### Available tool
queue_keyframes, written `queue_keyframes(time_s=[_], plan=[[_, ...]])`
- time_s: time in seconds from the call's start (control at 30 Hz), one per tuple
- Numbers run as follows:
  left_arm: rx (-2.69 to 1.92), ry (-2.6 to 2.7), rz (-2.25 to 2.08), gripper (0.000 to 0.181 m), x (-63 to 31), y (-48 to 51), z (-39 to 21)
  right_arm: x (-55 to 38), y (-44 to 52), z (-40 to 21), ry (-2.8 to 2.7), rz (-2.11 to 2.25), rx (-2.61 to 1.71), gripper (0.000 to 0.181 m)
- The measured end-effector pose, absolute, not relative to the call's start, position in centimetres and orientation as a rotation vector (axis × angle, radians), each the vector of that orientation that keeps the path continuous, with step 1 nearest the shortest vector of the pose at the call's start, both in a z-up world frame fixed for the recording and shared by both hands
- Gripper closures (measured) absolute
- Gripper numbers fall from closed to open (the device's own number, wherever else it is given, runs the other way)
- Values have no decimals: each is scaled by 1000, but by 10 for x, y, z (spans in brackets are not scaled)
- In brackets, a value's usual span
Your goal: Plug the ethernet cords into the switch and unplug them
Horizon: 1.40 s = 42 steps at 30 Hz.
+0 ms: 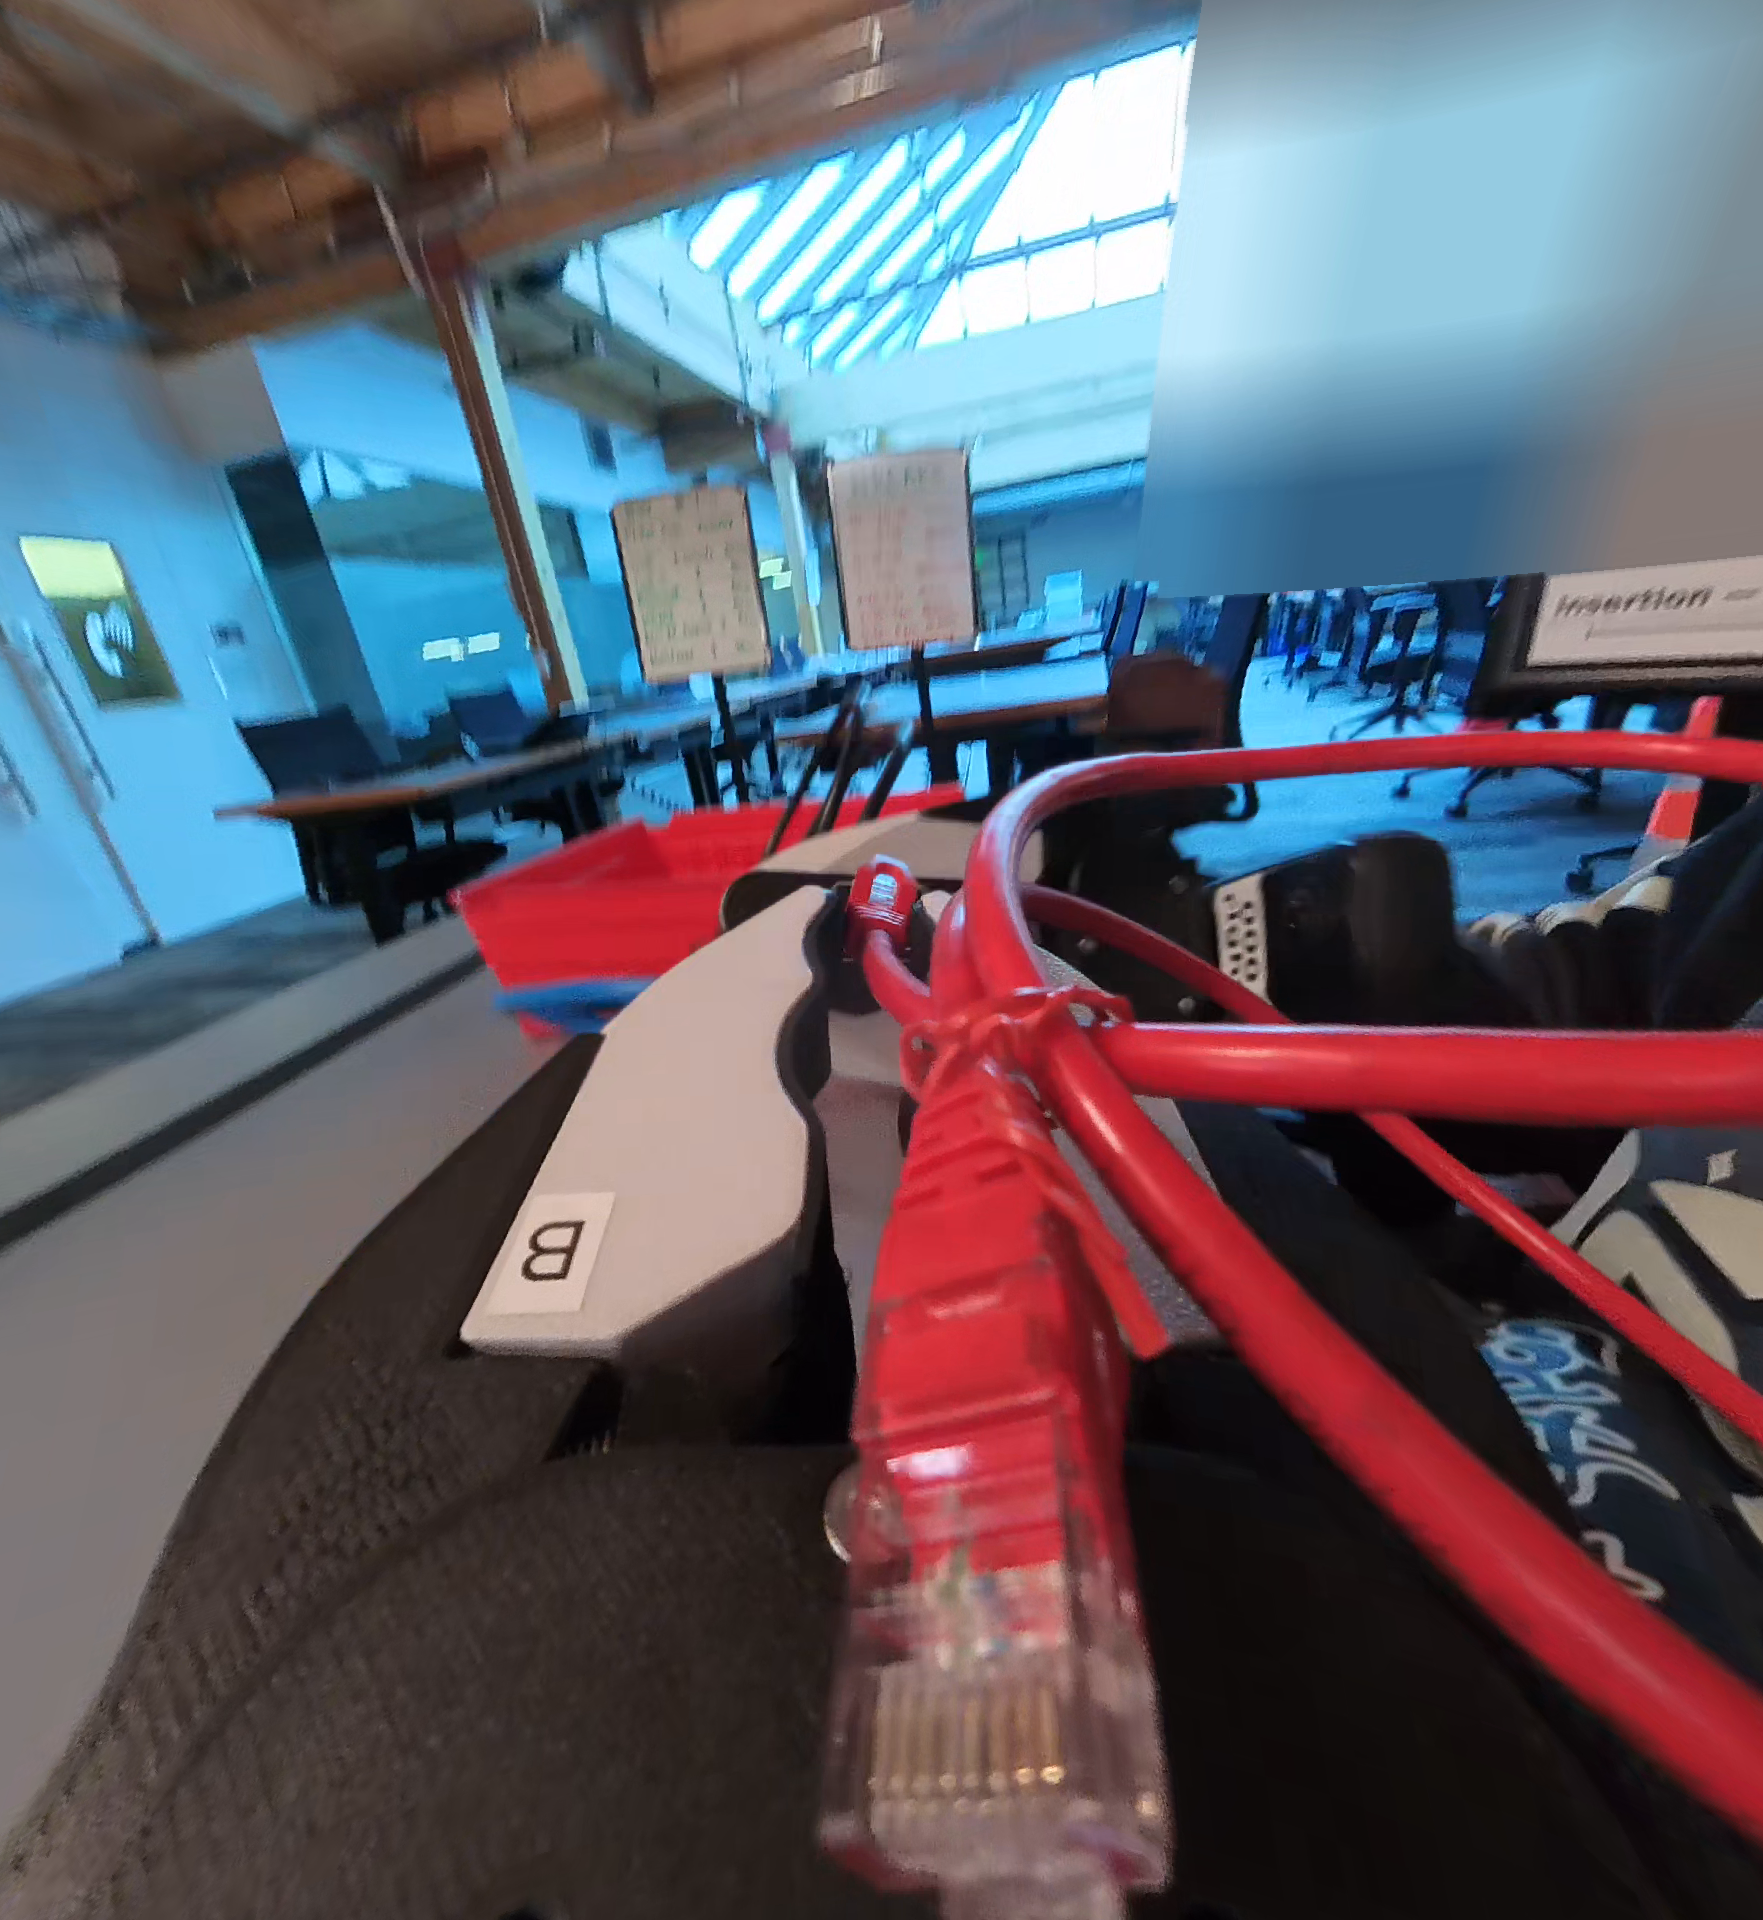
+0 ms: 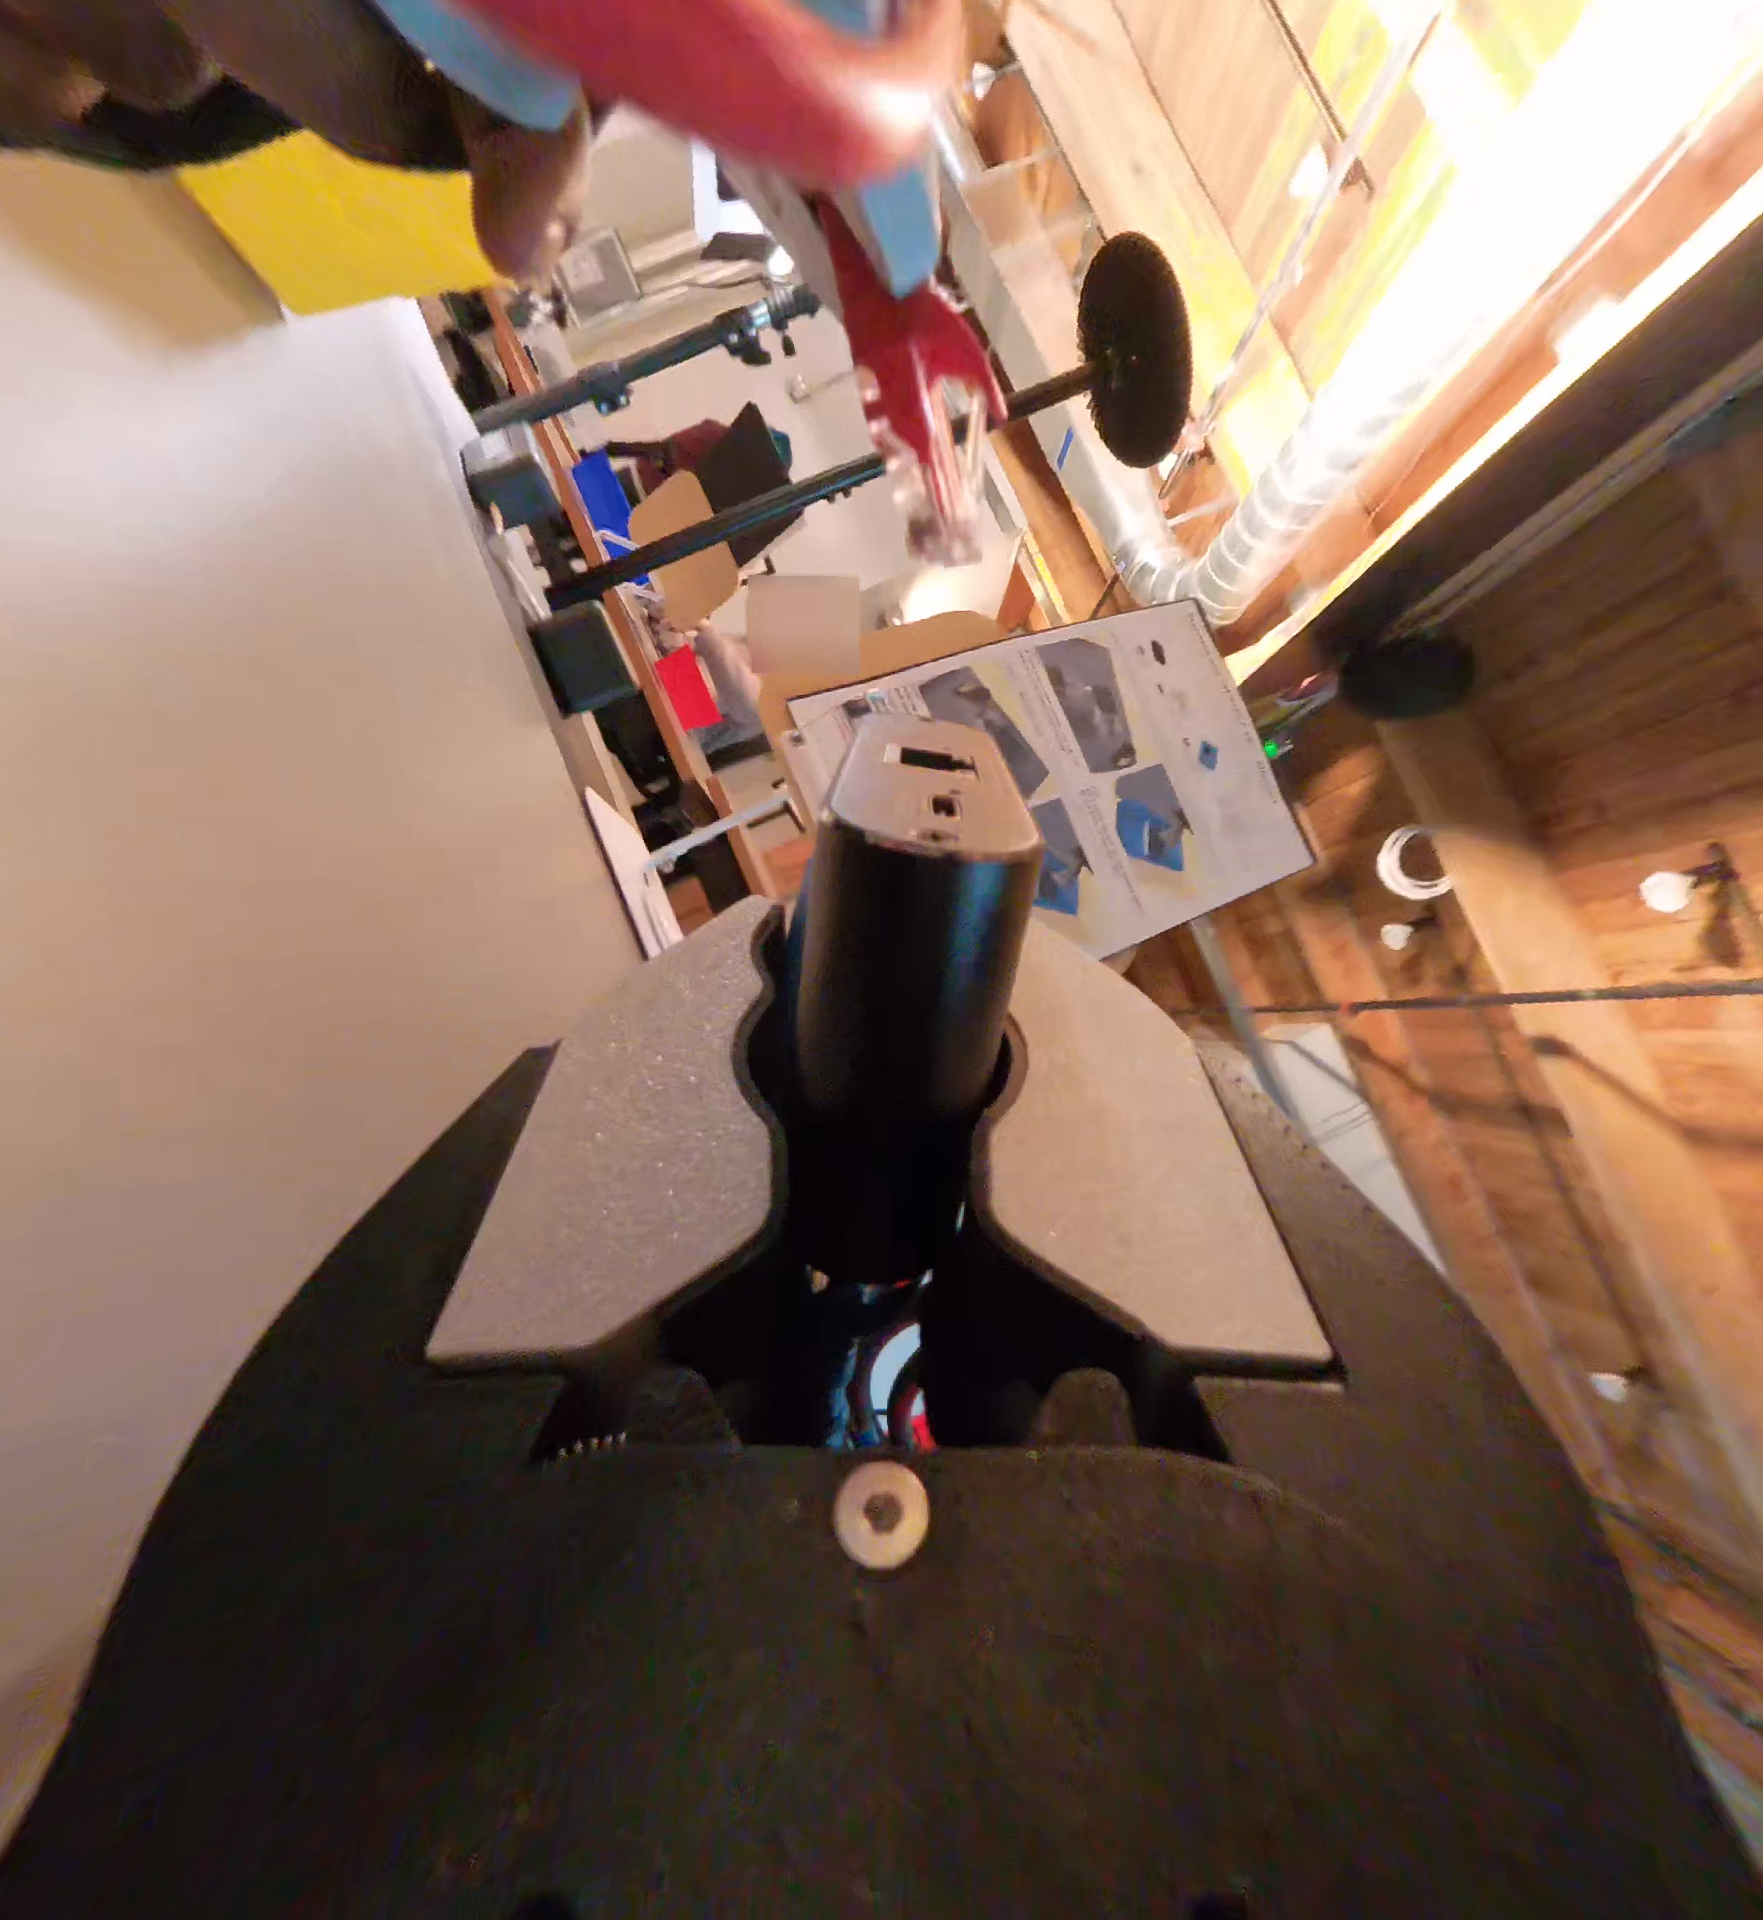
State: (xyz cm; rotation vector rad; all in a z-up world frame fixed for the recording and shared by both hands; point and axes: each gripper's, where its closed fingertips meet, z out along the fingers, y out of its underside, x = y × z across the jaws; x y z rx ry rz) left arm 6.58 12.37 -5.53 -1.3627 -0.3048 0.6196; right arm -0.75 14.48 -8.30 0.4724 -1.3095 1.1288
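Observation:
In the left wrist view a coiled red ethernet cord, bound with a red twist tie, lies along my left gripper. The jaws look shut on it near one red-booted plug. The cord's other clear plug hangs close to the camera. The right finger is mostly hidden by the cord. In the right wrist view my right gripper is shut on a black switch with a grey end face that has slots. A blurred red plug hangs beyond it, apart from the switch.
A red bin stands on the grey table ahead of the left gripper. A dark object and a sleeved arm are to its right. A picture board, tripod rods and a hand show in the right view. Some 9 centimetres of space lies between my two pairs of fingers.

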Motion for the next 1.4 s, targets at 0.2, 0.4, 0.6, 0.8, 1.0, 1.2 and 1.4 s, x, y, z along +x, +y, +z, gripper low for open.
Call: queue_keyframes(time_s=[0.2,0.4,0.6,0.8,1.0,1.2,1.4], plan=[[-1427,-387,593,169,56,130,-72,-14,144,-91,-1312,998,493,149],[-1441,-405,622,169,53,133,-79,-11,140,-94,-1280,935,533,148],[-1465,-390,691,169,51,134,-82,-11,141,-95,-1282,925,527,148],[-1452,-445,700,169,48,134,-83,-15,143,-94,-1274,873,499,147],[-1404,-478,651,169,47,134,-83,-13,143,-93,-1213,783,533,148],[-1383,-421,692,170,52,136,-78,-8,141,-92,-1212,827,537,149],[-1256,-328,736,169,66,138,-60,4,138,-87,-1252,993,497,149]])
